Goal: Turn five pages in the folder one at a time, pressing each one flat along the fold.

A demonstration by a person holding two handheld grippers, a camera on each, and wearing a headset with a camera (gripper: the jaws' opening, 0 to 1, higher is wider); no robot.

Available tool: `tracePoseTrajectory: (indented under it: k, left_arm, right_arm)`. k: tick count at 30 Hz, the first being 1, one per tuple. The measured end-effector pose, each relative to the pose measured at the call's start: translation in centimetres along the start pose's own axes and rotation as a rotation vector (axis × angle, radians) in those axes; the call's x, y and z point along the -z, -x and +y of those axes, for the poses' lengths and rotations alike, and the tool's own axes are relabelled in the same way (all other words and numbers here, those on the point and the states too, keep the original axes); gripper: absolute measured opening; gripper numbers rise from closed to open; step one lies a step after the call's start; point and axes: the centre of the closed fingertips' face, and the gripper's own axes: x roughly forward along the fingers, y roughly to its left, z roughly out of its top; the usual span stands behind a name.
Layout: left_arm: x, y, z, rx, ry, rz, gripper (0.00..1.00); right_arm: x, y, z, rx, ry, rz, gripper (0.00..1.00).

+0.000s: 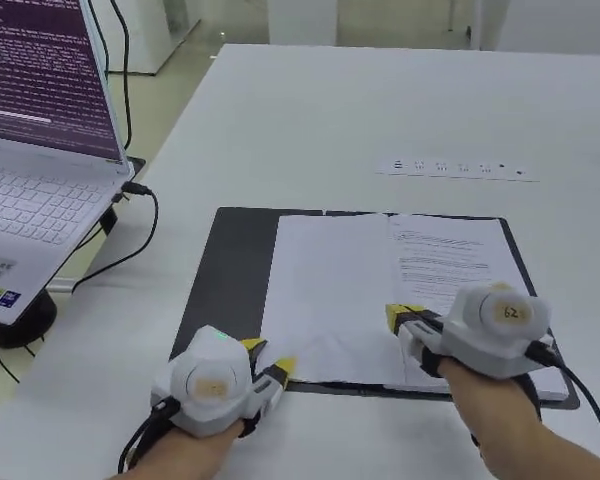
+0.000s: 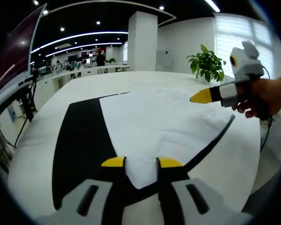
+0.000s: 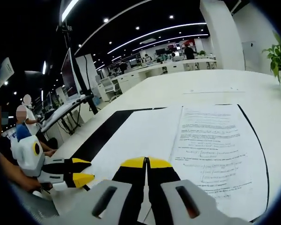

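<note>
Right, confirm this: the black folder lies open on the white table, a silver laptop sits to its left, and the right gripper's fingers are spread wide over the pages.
One thing is wrong: the right gripper has its fingers closed together over the pages, not spread; the right gripper view shows it. The black folder lies open on the white table, the silver laptop to its left.

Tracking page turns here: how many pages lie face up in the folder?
2: a blank page left of the fold, a printed page right of it. Others may be hidden underneath.
</note>
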Motion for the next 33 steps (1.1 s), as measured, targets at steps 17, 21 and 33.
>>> tracePoseTrajectory:
  k: [17, 21, 33]
  left_arm:
    - [0.1, 0.0, 0.0, -0.003, 0.005, -0.018, 0.24]
    - [0.1, 0.0, 0.0, -0.004, 0.008, -0.020, 0.24]
    - [0.0, 0.1, 0.0, -0.004, 0.007, -0.025, 0.24]
  right_arm:
    - [-0.7, -4.3, -2.8, 0.013, 0.048, 0.023, 0.00]
    - [-0.6, -4.9, -3.3, 0.021, 0.035, 0.028, 0.00]
    - [-2.1, -6.5, -4.3, 0.039, 0.022, 0.001, 0.00]
